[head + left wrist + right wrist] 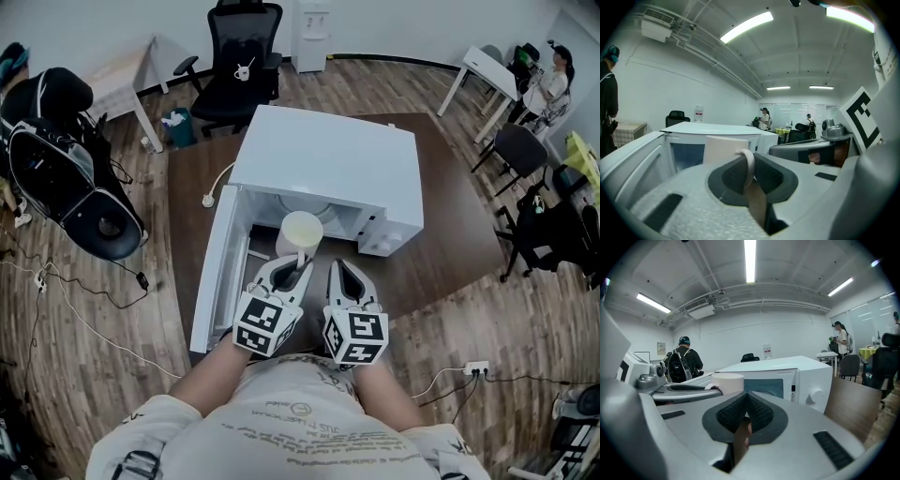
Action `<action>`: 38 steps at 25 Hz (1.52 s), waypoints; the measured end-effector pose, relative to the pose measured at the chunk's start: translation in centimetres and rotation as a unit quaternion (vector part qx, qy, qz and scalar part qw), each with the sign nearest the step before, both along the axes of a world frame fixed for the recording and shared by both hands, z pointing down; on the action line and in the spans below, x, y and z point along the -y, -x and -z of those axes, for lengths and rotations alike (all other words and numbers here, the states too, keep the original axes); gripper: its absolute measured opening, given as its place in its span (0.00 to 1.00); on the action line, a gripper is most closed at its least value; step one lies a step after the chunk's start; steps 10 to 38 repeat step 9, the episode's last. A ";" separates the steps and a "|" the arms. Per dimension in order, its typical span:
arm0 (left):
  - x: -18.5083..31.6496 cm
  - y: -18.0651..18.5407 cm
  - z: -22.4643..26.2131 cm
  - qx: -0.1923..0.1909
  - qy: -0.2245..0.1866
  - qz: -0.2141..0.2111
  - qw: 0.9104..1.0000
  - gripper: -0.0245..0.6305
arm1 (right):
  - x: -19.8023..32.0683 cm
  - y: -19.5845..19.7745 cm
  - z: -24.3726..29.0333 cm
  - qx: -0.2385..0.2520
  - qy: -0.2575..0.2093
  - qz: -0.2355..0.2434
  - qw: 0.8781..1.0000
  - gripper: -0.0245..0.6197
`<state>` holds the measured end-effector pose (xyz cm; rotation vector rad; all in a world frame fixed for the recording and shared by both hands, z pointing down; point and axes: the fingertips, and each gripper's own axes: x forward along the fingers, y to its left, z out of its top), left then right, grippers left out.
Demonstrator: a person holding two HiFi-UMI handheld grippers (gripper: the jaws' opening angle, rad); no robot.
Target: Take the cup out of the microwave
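Withdrawal seemed underway: left gripper (295,269) pinched cup handle (749,161) at microwave (323,164) mouth, right gripper (342,272) closed empty; next, pull clear.

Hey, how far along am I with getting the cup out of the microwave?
Done: the microwave door stands open. In hand: the left gripper is shut on the cup by its handle, at the microwave's mouth. The right gripper is shut and empty. Left: carry the cup clear, probably onto the table.
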<state>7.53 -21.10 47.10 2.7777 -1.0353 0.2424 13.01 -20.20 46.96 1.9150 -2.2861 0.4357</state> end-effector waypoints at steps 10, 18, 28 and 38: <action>-0.1 0.4 -0.3 0.004 -0.006 0.001 1.000 0.10 | -0.5 0.2 -0.1 -0.004 0.001 0.001 1.000 0.06; -0.1 0.4 -0.3 0.004 -0.006 0.001 1.000 0.10 | -0.5 0.2 -0.1 -0.004 0.001 0.001 1.000 0.06; -0.1 0.4 -0.3 0.004 -0.006 0.001 1.000 0.10 | -0.5 0.2 -0.1 -0.004 0.001 0.001 1.000 0.06; -0.1 0.4 -0.3 0.004 -0.006 0.001 1.000 0.10 | -0.5 0.2 -0.1 -0.004 0.001 0.001 1.000 0.06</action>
